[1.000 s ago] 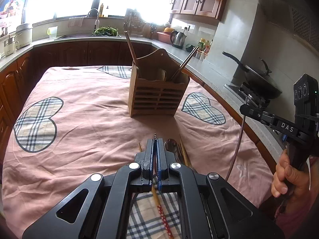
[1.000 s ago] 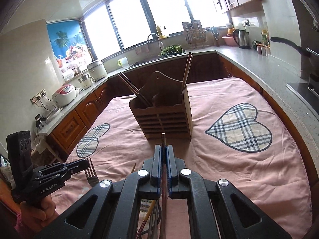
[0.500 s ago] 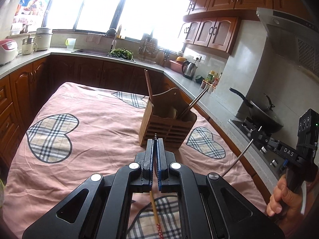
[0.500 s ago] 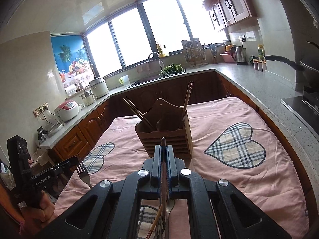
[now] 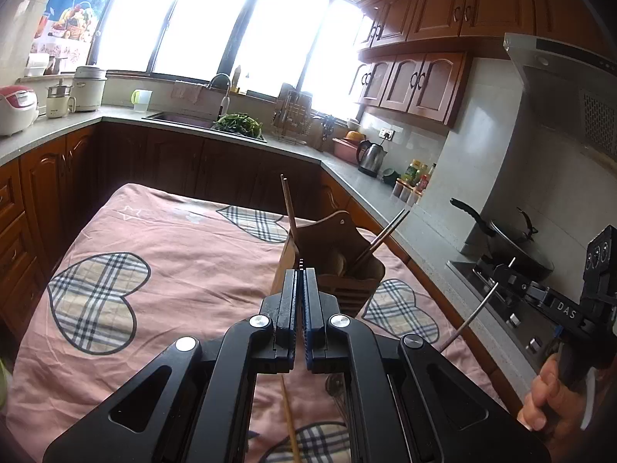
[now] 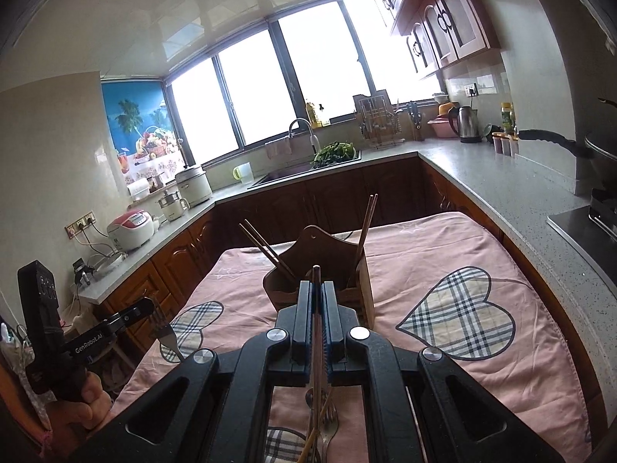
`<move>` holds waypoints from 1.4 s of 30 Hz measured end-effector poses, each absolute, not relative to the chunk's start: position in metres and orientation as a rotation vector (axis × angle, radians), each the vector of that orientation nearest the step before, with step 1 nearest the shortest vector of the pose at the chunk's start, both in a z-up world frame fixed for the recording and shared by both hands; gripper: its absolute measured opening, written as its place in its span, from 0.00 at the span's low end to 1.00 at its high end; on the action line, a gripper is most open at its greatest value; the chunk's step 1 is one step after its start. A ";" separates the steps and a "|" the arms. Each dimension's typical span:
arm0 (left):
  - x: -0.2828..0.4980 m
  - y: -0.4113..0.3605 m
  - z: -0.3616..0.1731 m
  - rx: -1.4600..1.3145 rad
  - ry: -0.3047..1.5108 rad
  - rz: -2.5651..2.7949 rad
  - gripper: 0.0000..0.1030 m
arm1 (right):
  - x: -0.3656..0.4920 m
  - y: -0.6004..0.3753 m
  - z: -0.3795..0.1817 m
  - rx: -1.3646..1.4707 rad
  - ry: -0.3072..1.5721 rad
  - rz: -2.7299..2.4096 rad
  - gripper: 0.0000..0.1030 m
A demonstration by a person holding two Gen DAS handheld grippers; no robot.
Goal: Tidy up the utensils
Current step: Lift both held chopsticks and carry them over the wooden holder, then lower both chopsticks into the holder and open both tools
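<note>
A wooden utensil holder (image 5: 339, 270) (image 6: 347, 270) stands mid-table with chopsticks (image 6: 364, 223) leaning in its compartments. My left gripper (image 5: 302, 274) is shut on a fork; only the tine tips (image 5: 301, 261) peek out there, while the right wrist view shows the fork (image 6: 166, 333) sticking out of it at the left. My right gripper (image 6: 316, 287) is shut on a thin chopstick (image 6: 316, 308), which the left wrist view shows as a slim rod (image 5: 468, 322). Both grippers hover above the table, short of the holder.
Loose utensils lie on the pink cloth (image 5: 185, 254) below the grippers: a chopstick (image 5: 289, 424), a spoon (image 5: 334, 386), a fork (image 6: 329, 424). Counters ring the table; a stove with a pan (image 5: 513, 239) is at the right. A hand (image 5: 547, 397) grips the right tool.
Both grippers have risen off the table with the fork and the chopstick held. The views tilted up, so the holder now sits lower and the loose utensils dropped toward the bottom.
</note>
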State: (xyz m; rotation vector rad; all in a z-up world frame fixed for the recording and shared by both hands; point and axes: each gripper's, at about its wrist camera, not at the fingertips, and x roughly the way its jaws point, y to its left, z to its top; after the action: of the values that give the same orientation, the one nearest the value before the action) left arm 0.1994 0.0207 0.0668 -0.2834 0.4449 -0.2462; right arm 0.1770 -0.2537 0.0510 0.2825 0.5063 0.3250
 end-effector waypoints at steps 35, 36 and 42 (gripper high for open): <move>0.355 -0.010 0.080 -0.150 0.198 0.022 0.02 | 0.314 -0.243 0.079 0.221 0.299 0.260 0.04; 0.356 -0.013 0.075 -0.139 0.197 0.025 0.02 | 0.317 -0.241 0.072 0.220 0.309 0.259 0.04; 0.365 -0.029 0.047 -0.094 0.231 0.017 0.02 | 0.329 -0.238 0.032 0.241 0.377 0.261 0.04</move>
State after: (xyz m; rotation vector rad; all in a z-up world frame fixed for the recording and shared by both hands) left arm 0.3646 -0.0288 0.0474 -0.0940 0.2310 0.0172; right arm 0.3288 -0.2383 0.0316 0.2413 0.3774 0.2607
